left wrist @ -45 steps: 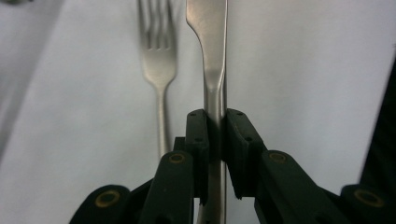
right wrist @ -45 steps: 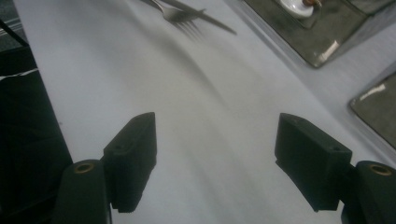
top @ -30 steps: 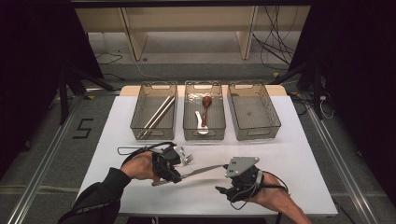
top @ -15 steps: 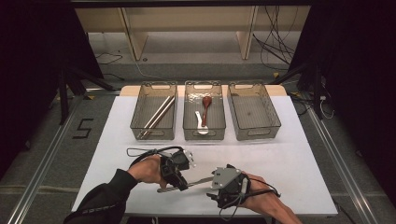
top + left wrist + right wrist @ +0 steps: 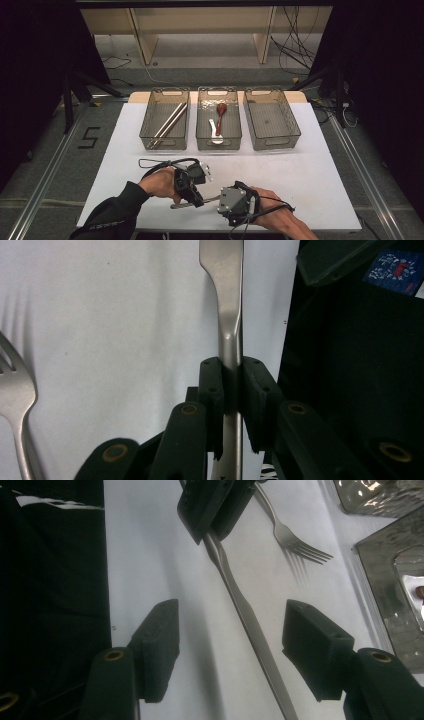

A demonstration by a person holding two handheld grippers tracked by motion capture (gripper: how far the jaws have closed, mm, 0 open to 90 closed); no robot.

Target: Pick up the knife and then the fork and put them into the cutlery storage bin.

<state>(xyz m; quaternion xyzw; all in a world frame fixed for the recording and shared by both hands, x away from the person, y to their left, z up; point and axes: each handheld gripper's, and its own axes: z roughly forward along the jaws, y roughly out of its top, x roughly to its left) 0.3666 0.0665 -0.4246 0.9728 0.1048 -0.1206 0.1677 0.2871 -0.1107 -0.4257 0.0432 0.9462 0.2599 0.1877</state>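
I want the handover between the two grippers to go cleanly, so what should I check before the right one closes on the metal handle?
1. Left gripper clamped on the metal utensil's handle: ok, both pads press on it.
2. Handle between the right gripper's jaws: ok, it runs up the gap between them.
3. Right pads touching the handle: not ok, they stand apart from it on both sides, though the jaws have just been closing.
4. Spare fork out of the way: ok, it lies on the white table, beyond the left gripper.
5. Right-hand bin free to receive: ok, it looks empty.
6. Which kind of utensil is being passed: cannot tell, its head is hidden.
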